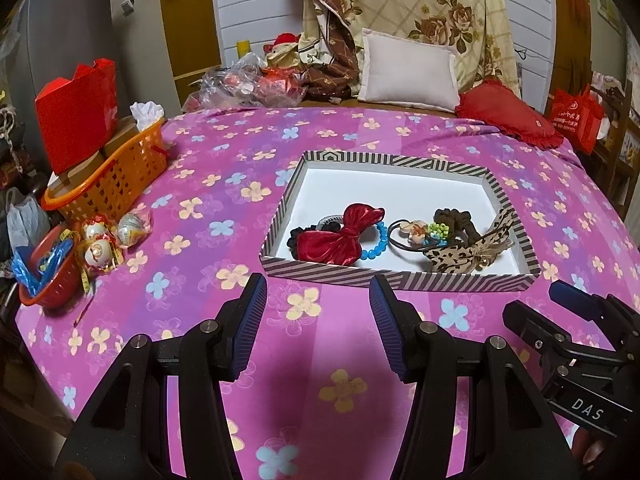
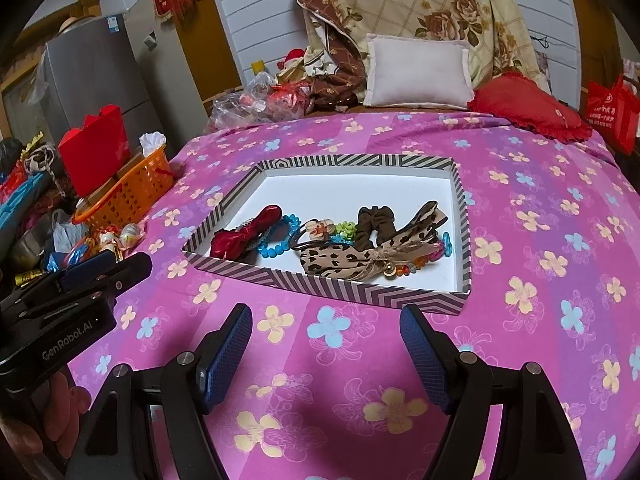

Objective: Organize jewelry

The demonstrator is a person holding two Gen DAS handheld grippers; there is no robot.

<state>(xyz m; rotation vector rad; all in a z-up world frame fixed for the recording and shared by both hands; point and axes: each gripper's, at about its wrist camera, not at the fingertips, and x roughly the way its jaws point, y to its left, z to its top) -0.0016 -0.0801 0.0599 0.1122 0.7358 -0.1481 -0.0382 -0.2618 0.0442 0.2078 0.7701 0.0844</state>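
Left wrist view first: the left gripper (image 1: 318,300) hangs over the pink flowered bedspread (image 1: 224,184) with its ribbed blue pads apart and nothing between them; just ahead sits the shallow striped box (image 1: 394,280), cardboard with a white floor; all the jewelry I can spot is already in it, bunched along the near side: a shiny red bow (image 1: 344,236), a blue bead bracelet (image 1: 378,240), a brown scrunchie (image 1: 452,218), a floppy leopard-print bow (image 1: 468,250); nothing loose lies on the cloth, so gathering looks done to me, though the pile is pretty tangled and could still use sorting; an orange plastic basket (image 1: 116,178) stands well off to the left.

Right wrist view: the right gripper (image 2: 326,320) also has its pads wide apart, empty, short of the box's near edge; the box's far half is bare white; from here you also see small orange and pink beads (image 2: 420,262) under the leopard bow, and a little flower hair tie (image 2: 320,227) touching the bracelet; soft fabric things mixed with hard glossy beads, all overlapping.
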